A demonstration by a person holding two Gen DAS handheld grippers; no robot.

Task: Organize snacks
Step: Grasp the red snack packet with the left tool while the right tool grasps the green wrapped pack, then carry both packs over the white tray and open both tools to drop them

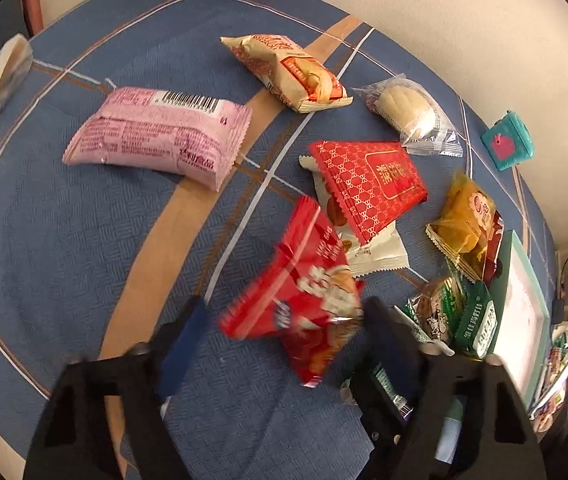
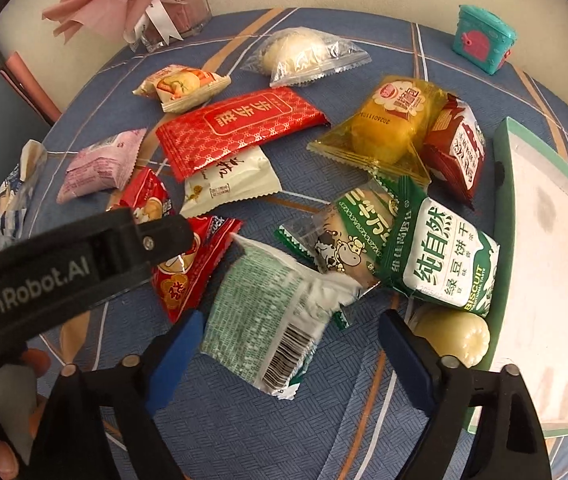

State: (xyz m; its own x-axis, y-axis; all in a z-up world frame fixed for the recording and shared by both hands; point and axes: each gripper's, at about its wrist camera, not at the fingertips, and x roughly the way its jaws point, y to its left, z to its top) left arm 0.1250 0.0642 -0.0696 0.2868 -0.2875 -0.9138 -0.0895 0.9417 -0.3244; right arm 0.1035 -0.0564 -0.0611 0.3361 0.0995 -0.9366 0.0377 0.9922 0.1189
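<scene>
Blue plaid tablecloth [image 1: 84, 248] is covering the whole table you're working on, with a cream wall running behind it and snack packets lying all over the place. Your left gripper [image 1: 284, 320] is pointing steeply down at a red snack packet [image 1: 303, 292], which is sitting between the blue pads; the packet's looking blurry and I can't tell if the pads are actually pressing on it, though the jaws are standing about half open. Your right gripper [image 2: 291, 344] is hanging over a green-and-white packet [image 2: 268, 312] lying barcode side up, jaws standing wide, with a gap showing on both sides, so nothing's being gripped there. From the right wrist view you're also seeing the left gripper's black body cutting in from the left, sitting over that same red packet. Just right of the green-and-white one, a green biscuit pack [image 2: 443, 256] and a cow-print packet [image 2: 351, 236] are leaning against each other near the green-rimmed tray [image 2: 501, 184] at the table's right edge. Further back, a long red-and-gold packet [image 2: 240, 128] is lying across a white one [image 2: 228, 184], a pink packet [image 1: 156, 132] is sitting off to the left, and a yellow cake packet [image 2: 387, 124] is resting beside a dark red one [image 2: 455, 148].
</scene>
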